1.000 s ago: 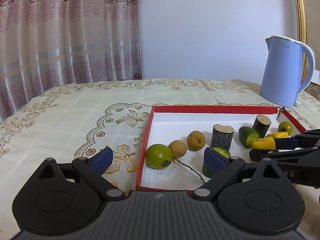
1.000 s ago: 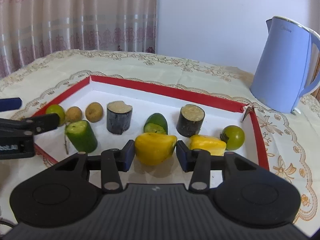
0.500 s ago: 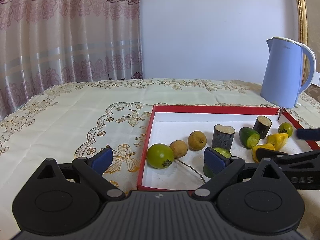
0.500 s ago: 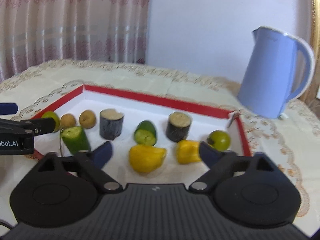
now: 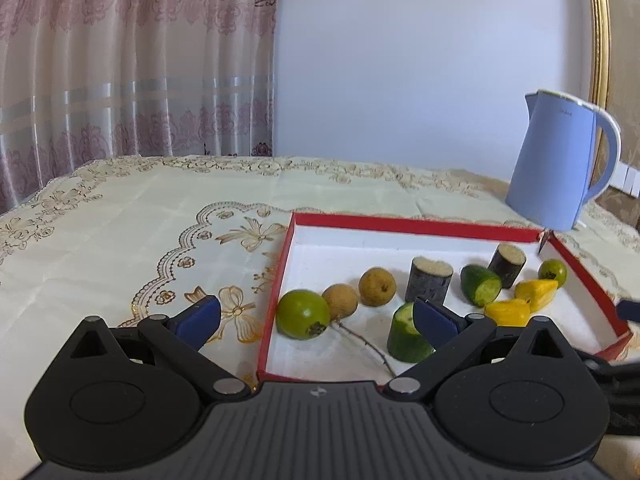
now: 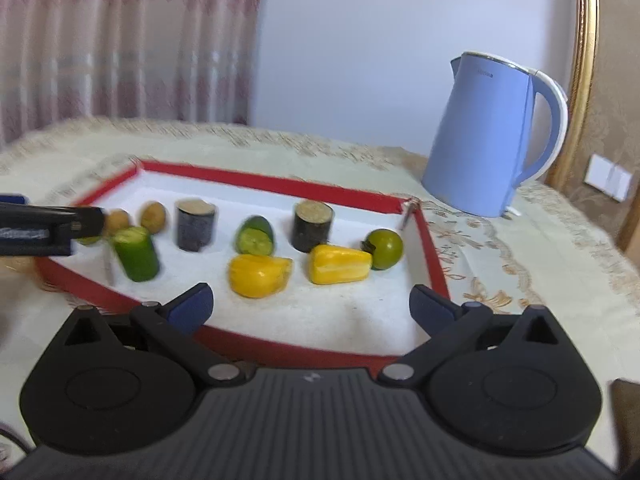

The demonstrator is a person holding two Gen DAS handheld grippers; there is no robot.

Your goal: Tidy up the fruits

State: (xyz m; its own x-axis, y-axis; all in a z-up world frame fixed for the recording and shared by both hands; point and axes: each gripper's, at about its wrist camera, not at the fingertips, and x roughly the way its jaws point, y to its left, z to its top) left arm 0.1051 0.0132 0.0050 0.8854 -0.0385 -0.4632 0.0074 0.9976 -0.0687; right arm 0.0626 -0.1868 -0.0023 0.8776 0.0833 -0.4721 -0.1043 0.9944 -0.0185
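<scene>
Right wrist view is motion-blurred, esp. curtain [image 6: 120, 40] & the tray's [image 6: 280, 188] left end. There the left gripper's arm covers most of a green fruit [image 6: 89, 239]. In left wrist view a blue pad [image 5: 434, 318] hides part of the cucumber piece [image 5: 404, 338]; right gripper [image 5: 628, 310] cut off by frame edge.

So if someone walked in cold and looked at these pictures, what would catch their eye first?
Probably the red-edged tray on the cream tablecloth, with cut fruit spread over its white floor. The two yellow pieces near its front right stand out most. Behind the tray's far right corner stands a tall blue kettle, and both grippers, left and right, sit open and empty.
</scene>
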